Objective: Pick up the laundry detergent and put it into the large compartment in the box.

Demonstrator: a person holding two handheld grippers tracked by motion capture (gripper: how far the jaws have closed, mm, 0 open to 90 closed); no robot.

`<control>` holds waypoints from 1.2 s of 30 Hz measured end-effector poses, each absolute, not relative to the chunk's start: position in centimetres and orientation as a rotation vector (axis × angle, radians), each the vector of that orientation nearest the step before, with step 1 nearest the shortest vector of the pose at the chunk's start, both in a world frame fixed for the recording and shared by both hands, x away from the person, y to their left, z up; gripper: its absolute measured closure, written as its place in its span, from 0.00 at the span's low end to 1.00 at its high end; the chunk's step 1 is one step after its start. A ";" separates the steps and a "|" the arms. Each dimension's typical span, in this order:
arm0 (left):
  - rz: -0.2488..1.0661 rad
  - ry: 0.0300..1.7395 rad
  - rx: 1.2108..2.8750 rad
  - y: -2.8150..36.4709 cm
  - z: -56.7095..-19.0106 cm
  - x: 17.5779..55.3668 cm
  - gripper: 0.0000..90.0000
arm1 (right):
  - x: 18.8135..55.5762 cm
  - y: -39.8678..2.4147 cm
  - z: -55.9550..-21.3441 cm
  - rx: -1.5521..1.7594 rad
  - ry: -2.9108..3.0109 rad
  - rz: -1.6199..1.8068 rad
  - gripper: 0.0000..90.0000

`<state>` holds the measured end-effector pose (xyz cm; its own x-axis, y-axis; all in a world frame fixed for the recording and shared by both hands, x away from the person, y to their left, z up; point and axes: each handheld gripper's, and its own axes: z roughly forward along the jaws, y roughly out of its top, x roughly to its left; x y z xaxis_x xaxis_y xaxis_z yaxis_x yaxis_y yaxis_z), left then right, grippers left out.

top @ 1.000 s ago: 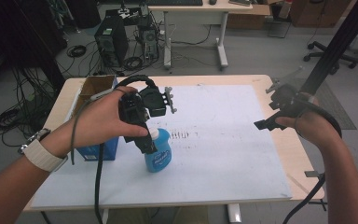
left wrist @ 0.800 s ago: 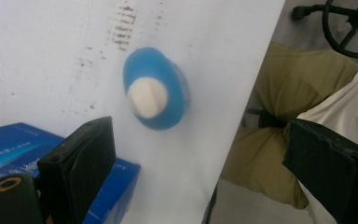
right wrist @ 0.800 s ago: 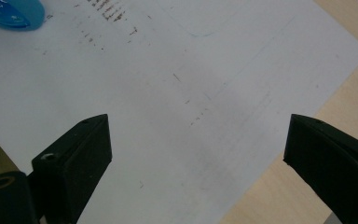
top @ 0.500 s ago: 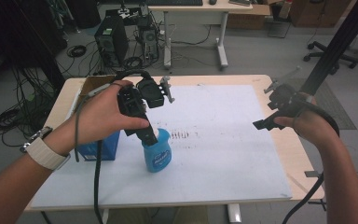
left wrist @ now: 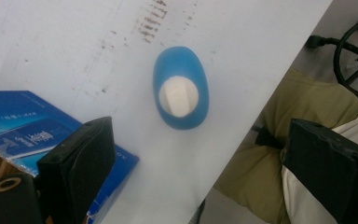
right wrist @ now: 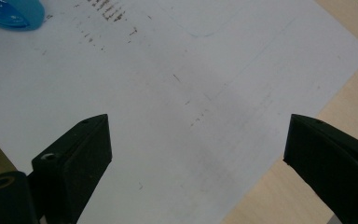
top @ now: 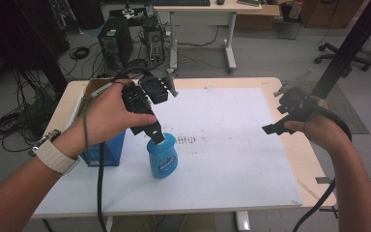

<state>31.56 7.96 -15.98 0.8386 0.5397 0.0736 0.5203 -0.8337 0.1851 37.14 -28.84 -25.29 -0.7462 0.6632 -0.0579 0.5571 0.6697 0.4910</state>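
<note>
Hovering just above the white cap of an upright blue bottle (top: 162, 157) in the high view, the left gripper (top: 155, 137) points down; the right gripper (top: 276, 112) hangs well apart over the white sheet (top: 232, 145). The left gripper view shows wide-open, empty jaws, the bottle beside a blue box (left wrist: 23, 126). The right gripper view shows wide-open, empty jaws.

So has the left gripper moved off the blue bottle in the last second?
Yes. The left gripper has lifted from the blue bottle, up and toward the table's far edge; its open jaws now hang above the white cap.
</note>
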 end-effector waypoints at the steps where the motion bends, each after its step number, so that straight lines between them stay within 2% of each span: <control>1: 0.190 0.837 2.858 7.9 -16.0 31.6 0.10 | 37.1 -28.8 -25.3 0.985 2.654 0.668 0.08; 18: 0.210 0.959 2.828 7.7 -16.6 32.3 0.10 | 37.3 -28.7 -25.5 0.979 2.656 0.674 0.08; 36: 0.149 1.029 2.802 7.8 -18.5 33.3 0.10 | 37.4 -28.8 -26.0 0.982 2.660 0.681 0.08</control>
